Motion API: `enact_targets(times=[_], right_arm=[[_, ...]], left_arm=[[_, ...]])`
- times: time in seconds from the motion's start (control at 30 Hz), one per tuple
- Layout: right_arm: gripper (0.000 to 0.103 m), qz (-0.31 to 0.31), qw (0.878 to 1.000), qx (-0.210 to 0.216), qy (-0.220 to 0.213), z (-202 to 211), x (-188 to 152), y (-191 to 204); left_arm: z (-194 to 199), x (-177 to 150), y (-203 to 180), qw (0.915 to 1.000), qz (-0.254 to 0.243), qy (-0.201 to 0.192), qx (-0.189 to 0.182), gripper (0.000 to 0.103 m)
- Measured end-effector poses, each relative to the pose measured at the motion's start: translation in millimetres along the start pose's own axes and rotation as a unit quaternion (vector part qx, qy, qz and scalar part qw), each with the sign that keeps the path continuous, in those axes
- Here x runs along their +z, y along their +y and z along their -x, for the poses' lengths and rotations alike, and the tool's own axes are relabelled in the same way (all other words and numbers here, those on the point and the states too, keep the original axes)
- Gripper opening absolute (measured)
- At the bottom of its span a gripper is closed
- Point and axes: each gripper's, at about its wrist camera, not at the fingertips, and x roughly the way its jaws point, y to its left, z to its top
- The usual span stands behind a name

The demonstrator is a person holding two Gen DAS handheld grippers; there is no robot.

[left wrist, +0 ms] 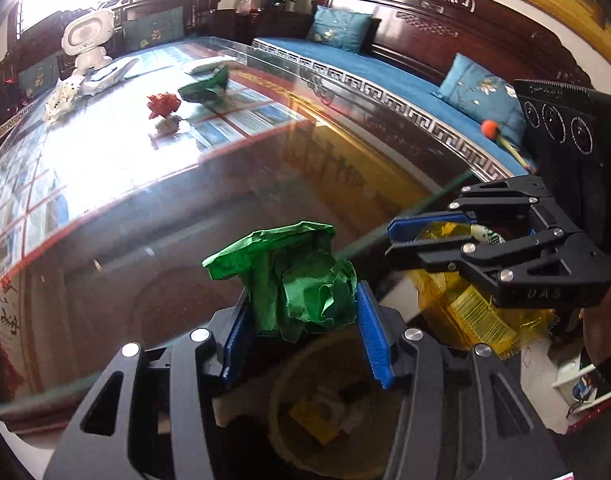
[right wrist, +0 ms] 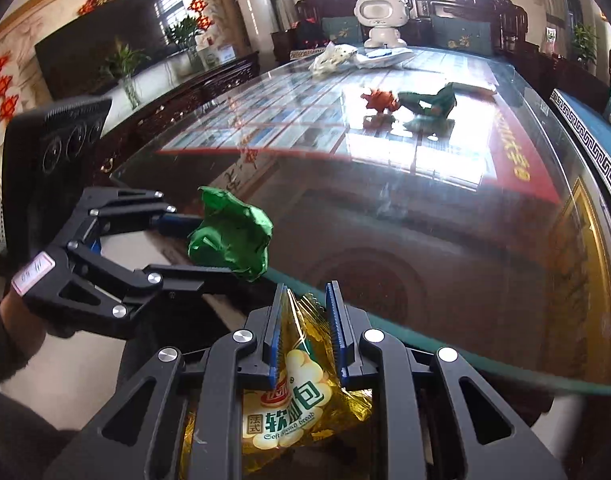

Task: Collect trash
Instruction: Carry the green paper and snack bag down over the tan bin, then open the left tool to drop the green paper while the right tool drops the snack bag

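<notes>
From my left wrist view, the left tool (left wrist: 305,312) is clamped on a crumpled green paper (left wrist: 301,280), and the bin (left wrist: 289,392) sits directly beneath it, seen through the glass desk (left wrist: 185,200) edge; my right tool (left wrist: 401,236) alongside pinches a yellow bread wrapper (left wrist: 469,312). From the right wrist view, the right tool (right wrist: 305,328) grips that wrapper (right wrist: 289,400), its length hanging downward, beside the left tool (right wrist: 209,244). A red scrap (right wrist: 379,100) and another green scrap (right wrist: 433,102) remain far across the desk.

Yellow bread wrapper (right wrist: 289,412) reads "软面包" and "Soft french bread".
</notes>
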Motion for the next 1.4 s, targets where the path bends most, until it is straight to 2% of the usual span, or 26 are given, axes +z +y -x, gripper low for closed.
enact_targets(times=[0.07,0.17,0.37,0.53,0.67,0.73,0.8,0.83,0.9,1.0,1.37,1.4], right_arm=[[0.020,0.006,1.000,-0.012,-0.002,6.2,-15.5,6.4],[0.020,-0.009,1.000,-0.009,0.003,10.8,-37.1,6.1],[0.020,-0.038,0.998,-0.014,0.038,-1.1,-91.0,1.2],[0.020,-0.061,0.996,-0.029,0.055,-20.1,-127.4,-4.4],[0.020,-0.078,0.994,-0.037,0.071,-33.8,-149.3,-10.5],[0.020,-0.087,0.992,-0.032,0.081,-39.7,-157.2,-14.7],[0.020,-0.092,0.991,-0.033,0.088,-43.6,-161.7,-17.9],[0.020,-0.095,0.991,-0.033,0.091,-45.5,-162.6,-17.8],[0.020,-0.101,0.990,-0.028,0.095,-47.9,-163.5,-19.6],[0.020,-0.102,0.990,-0.027,0.098,-52.5,-159.2,-22.0],[0.021,-0.091,0.989,-0.015,0.115,-70.0,-163.1,-15.3],[0.027,-0.092,0.988,-0.012,0.121,-73.0,-163.9,-14.7]], left_arm=[[0.8,-10.9,-8.4,1.0000,0.003,0.005,-0.007,0.050],[-1.7,-32.7,-18.8,0.9995,0.015,0.017,-0.023,0.051],[-34.2,-82.6,-36.8,0.9960,0.027,0.071,-0.048,0.051],[-81.7,-125.8,-44.1,0.9881,0.047,0.131,-0.064,0.051],[-119.5,-157.2,-45.3,0.9776,0.071,0.180,-0.083,0.052],[-131.4,-168.4,-45.5,0.9754,0.075,0.193,-0.076,0.060],[-139.3,-172.9,-45.9,0.9729,0.077,0.204,-0.077,0.066],[-140.8,-173.0,-46.9,0.9728,0.079,0.204,-0.075,0.073],[-143.1,-173.3,-45.3,0.9711,0.085,0.207,-0.085,0.081],[-142.2,-172.2,-44.3,0.9702,0.087,0.205,-0.095,0.086],[-126.8,-168.5,-35.6,0.9752,0.082,0.191,-0.076,0.087],[-125.3,-167.8,-34.1,0.9756,0.081,0.190,-0.075,0.087]])
